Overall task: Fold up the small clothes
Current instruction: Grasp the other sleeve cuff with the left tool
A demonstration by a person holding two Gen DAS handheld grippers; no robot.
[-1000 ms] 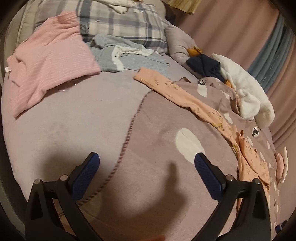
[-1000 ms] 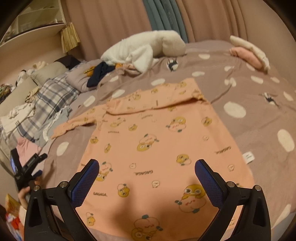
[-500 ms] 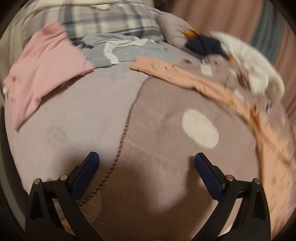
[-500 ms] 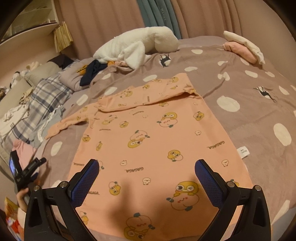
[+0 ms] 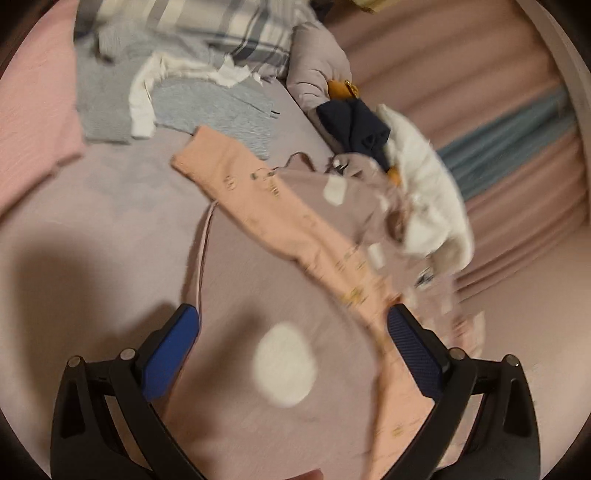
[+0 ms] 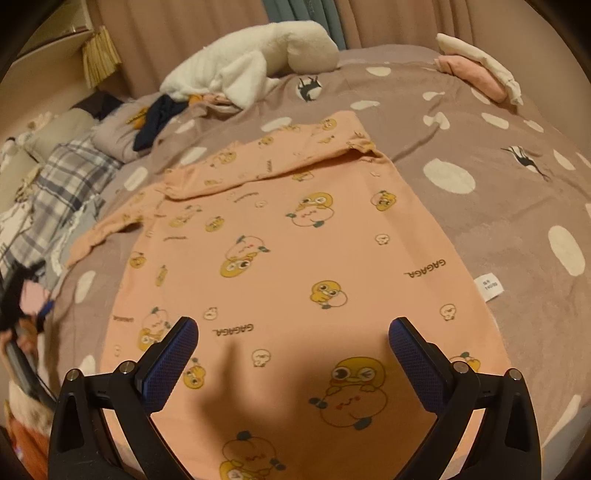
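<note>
A peach shirt [image 6: 295, 266] printed with yellow cartoon ducks lies flat on the spotted mauve blanket [image 6: 480, 155]. One sleeve is folded across its top, and the other sleeve [image 6: 107, 236] trails off to the left. My right gripper [image 6: 293, 347] hovers open above the shirt's near hem, holding nothing. In the left wrist view that long sleeve [image 5: 266, 210] runs diagonally from the upper middle down toward the right finger. My left gripper [image 5: 293, 339] is open just above the blanket, with the sleeve's lower part beside its right finger. The other gripper [image 6: 14, 302] shows blurred at the left edge.
A pink garment [image 5: 33, 103] and a grey garment [image 5: 207, 103] lie beyond the sleeve, near a plaid pillow [image 5: 221, 26]. A white plush toy [image 6: 251, 62] and dark cloth [image 6: 155, 118] sit near the curtains. Folded pink and white clothes [image 6: 476, 70] rest at the far right.
My left gripper has moved forward and to the right, closer to the peach sleeve, with motion blur. My right gripper has eased nearer over the shirt. Both stay open.
</note>
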